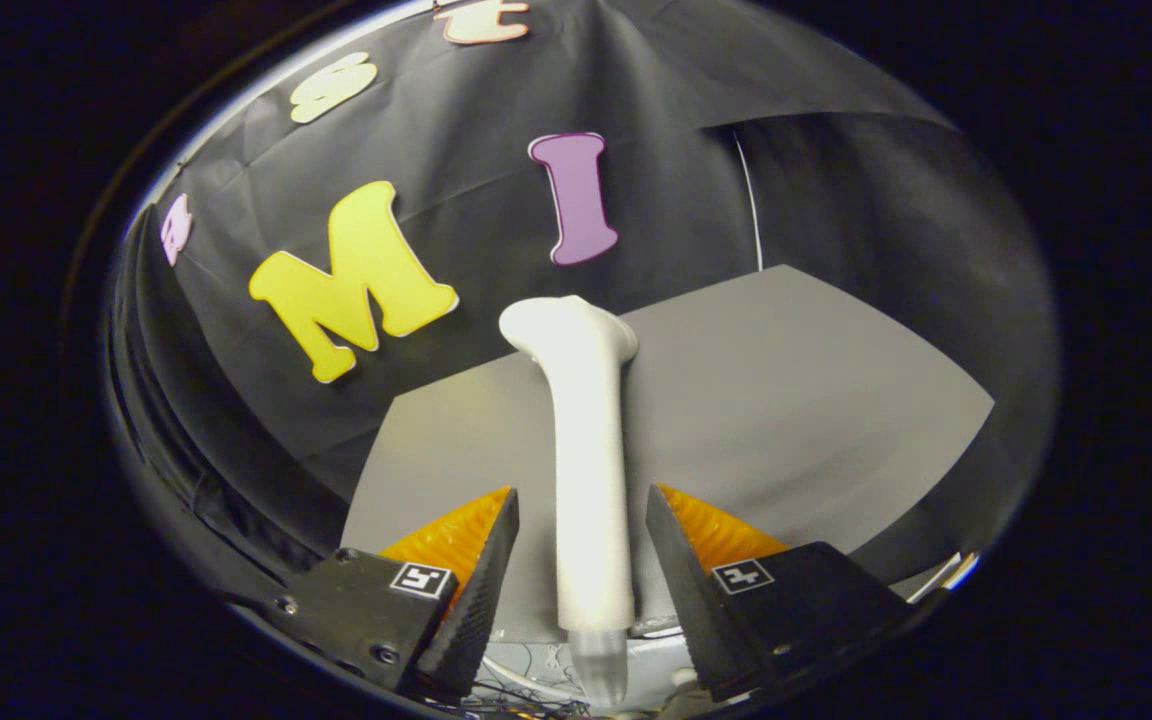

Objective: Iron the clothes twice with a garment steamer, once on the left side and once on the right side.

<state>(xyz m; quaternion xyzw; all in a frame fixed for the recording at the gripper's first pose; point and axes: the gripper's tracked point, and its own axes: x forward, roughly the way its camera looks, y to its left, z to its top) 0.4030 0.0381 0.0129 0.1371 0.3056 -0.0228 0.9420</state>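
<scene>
The gripper (582,540) stands open, its fingers (481,580) on either side of the white steamer (586,460) handle with a gap on both sides. The steamer stands upright on the grey table (816,400); if the jaws close unevenly, one finger could push the tall handle over. No clothes are in sight.

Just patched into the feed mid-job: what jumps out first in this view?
A white garment steamer stands upright between the two open jaws of the gripper, with a gap on each side, its head bent over at the top. Behind it a bare grey table stretches back.
</scene>
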